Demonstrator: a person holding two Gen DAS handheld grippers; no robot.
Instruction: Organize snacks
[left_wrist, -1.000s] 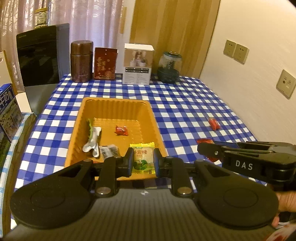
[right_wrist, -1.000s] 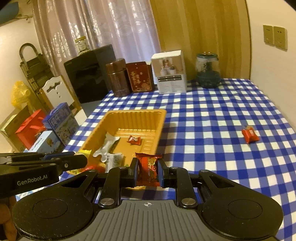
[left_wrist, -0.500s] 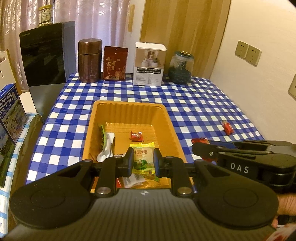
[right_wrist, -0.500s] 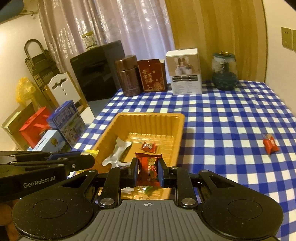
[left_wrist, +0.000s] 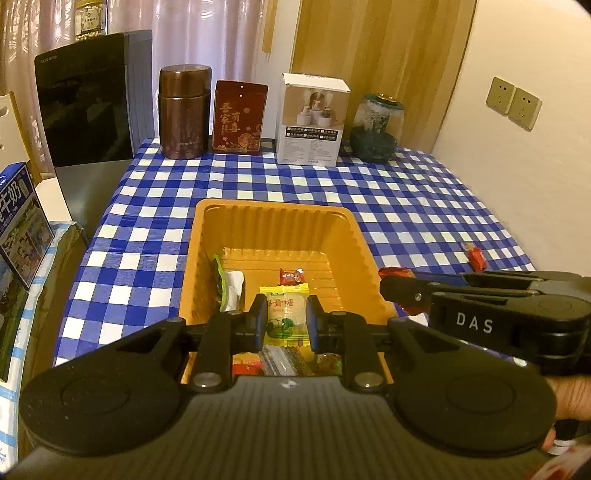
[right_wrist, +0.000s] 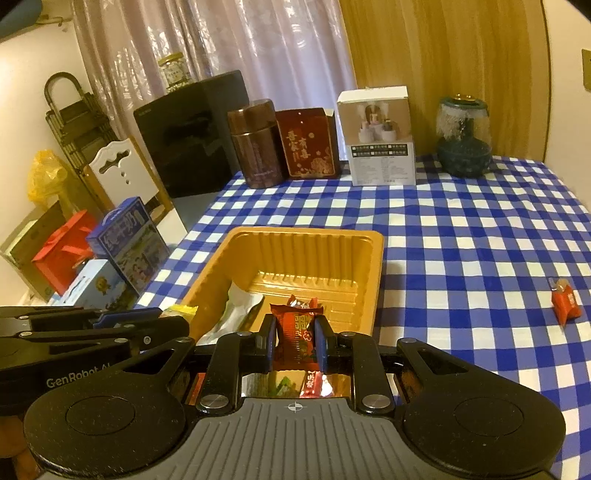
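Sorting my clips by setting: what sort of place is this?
Probably a home dining or living room: a checked tablecloth on the table, sheer curtains behind, and gift boxes and a tea tin along the far edge.

Table under blue-and-white checked cloth; orange tray near the front; brown canister, red packet, white box, glass jar along the back edge; loose red candy at right.

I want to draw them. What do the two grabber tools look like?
Both are black plastic. Each has two round discs on a ribbed grey base, with silver screws. The fingers have blue pads. The right gripper reads DAS in white; the left gripper reads GenRobot.AI.
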